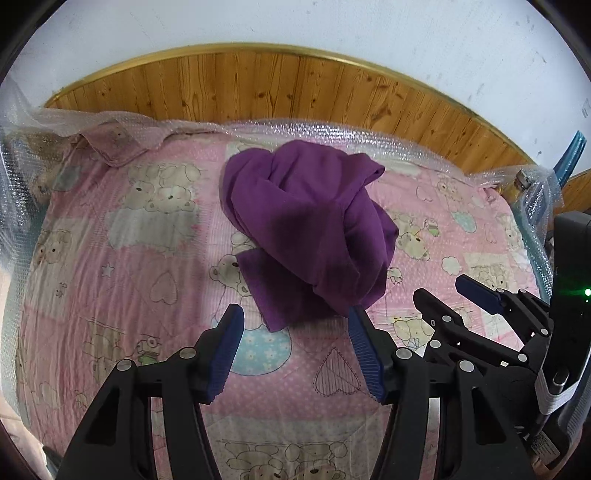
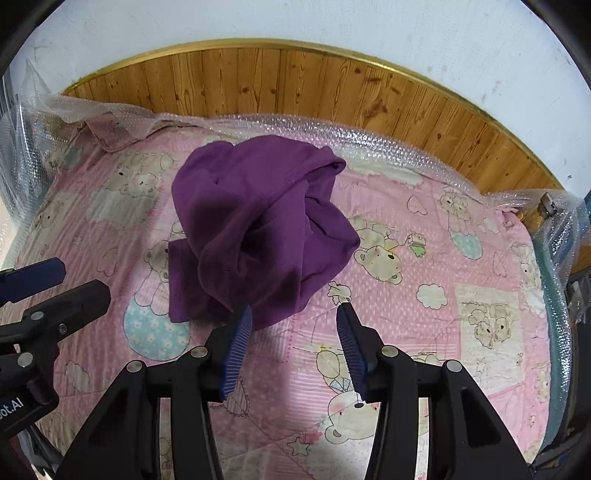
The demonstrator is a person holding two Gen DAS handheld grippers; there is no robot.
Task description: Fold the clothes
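Two hand-held grippers face a crumpled purple garment [image 1: 306, 229] lying in a loose heap on a pink quilt [image 1: 122, 280] printed with teddy bears, hearts and clouds. The garment sits toward the far middle of the quilt, with one flat flap spread on the bedding at its near-left edge and the rest bunched and rolled above it. Left gripper [image 1: 295, 349]: black jaws with ribbed blue pads, spread wide apart and holding nothing; the right pad's tip lies just at the near lower edge of the garment, though contact cannot be confirmed. Right gripper [image 2: 295, 345]: likewise standing wide apart and empty; in its own view the left pad's tip overlaps the hanging near edge of the garment, and whether it touches cannot be told. Each gripper appears at the edge of the other's view, the right one [image 1: 476, 295] to the right of the left, with its own fingers also seen parted. Bubble wrap [image 1: 332, 129] runs along the far and side borders of the bed. Behind it stands a wooden headboard [image 1: 258, 85] of vertical knotty planks with a brass-coloured top rail, set against a pale wall [image 1: 295, 26]. A blue object [image 1: 570, 155] of unclear kind shows at the far right.
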